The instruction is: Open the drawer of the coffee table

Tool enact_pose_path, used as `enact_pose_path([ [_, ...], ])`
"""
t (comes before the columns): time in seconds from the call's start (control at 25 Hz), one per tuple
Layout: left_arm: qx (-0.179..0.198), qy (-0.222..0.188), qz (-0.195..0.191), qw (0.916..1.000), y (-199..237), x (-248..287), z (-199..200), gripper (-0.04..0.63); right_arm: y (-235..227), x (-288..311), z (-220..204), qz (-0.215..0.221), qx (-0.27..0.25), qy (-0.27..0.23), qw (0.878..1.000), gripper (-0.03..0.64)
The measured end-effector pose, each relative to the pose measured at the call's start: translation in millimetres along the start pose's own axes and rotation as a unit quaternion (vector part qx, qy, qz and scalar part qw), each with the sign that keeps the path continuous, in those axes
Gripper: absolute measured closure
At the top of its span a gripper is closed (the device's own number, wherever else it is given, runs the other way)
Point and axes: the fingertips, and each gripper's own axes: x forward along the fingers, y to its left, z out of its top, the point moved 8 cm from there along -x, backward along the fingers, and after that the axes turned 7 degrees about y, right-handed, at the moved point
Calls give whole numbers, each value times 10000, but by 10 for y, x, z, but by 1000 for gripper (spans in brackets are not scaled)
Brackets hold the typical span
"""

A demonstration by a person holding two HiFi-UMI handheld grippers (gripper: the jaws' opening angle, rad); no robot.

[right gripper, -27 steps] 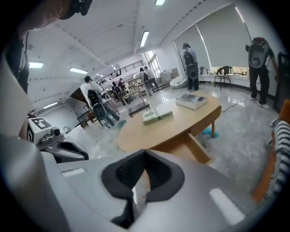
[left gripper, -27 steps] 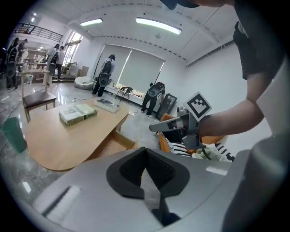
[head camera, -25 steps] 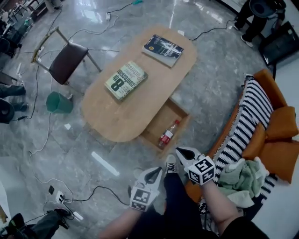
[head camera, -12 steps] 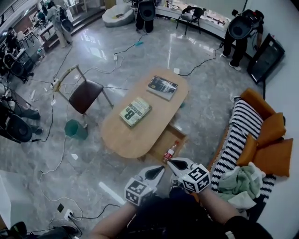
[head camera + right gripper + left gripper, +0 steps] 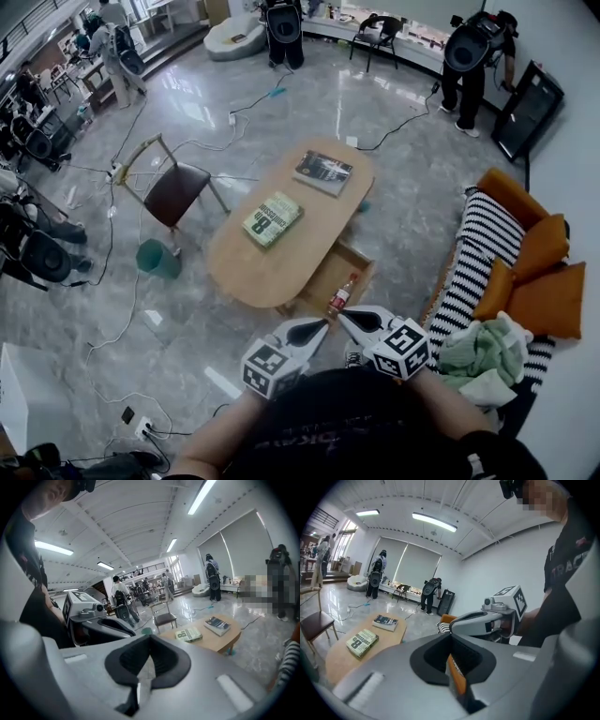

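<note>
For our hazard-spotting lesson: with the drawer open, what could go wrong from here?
The open drawer juts toward the person, so a step forward may knock it. A knock could roll the bottle lying inside. A power strip lies on the floor close by, a likely trip hazard.

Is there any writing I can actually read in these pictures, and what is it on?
"8th CONFESSION": on the green book lying on the coffee table.
"TRAC", cut off: on the person's dark shirt.
Too small to read: the cover of the dark book, the label of the bottle.
</note>
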Motion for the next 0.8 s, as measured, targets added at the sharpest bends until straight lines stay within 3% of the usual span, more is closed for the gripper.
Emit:
enact_pose_path([
  [0.48, -329, 54, -14, 9994, -56, -40, -170, 594, 199, 22, -248, 531, 397, 305, 9973, 615],
  [0.8, -374, -76, 109, 9992, -61, -33, -135, 594, 125, -23, -239, 464, 424, 208, 9978, 615],
])
